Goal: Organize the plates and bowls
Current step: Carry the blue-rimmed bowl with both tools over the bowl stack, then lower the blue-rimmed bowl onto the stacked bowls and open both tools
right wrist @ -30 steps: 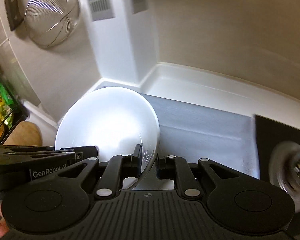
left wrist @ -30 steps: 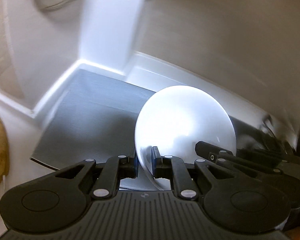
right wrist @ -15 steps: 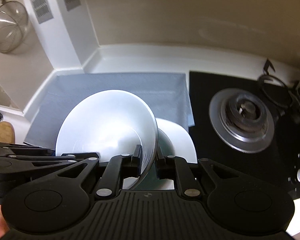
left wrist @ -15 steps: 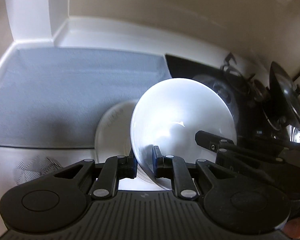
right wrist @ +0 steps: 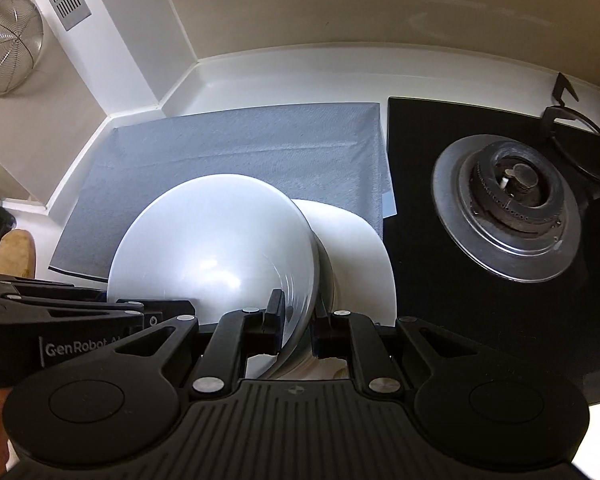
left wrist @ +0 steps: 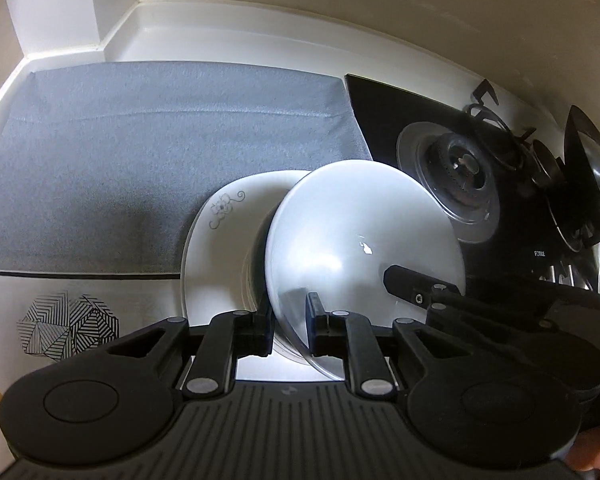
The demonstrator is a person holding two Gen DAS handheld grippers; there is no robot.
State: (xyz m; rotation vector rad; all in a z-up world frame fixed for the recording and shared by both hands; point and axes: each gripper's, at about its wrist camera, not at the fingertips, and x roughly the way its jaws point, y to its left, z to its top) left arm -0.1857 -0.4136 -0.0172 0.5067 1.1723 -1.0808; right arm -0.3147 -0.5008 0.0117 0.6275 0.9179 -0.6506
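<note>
A large white bowl (left wrist: pixel 364 240) is held by both grippers on opposite rims. My left gripper (left wrist: pixel 290 320) is shut on its near left rim. My right gripper (right wrist: pixel 296 324) is shut on its right rim, and the bowl (right wrist: pixel 216 248) fills the middle of that view. Under the bowl lies a white plate (left wrist: pixel 216 248) with a small grey flower print, also seen in the right wrist view (right wrist: pixel 360 248). Something dark sits on the plate under the bowl, mostly hidden. The bowl hangs just above the plate, tilted.
A grey mat (left wrist: pixel 140 168) covers the white counter (right wrist: pixel 280 76) behind the plate. A black gas hob (right wrist: pixel 508 208) with a steel burner lies to the right, with pan lids (left wrist: pixel 592 184) further right. A wire strainer (right wrist: pixel 8 44) hangs on the left wall.
Both grippers have carried the bowl from the left corner rightwards and down over the white plate, which has come into view beneath it.
</note>
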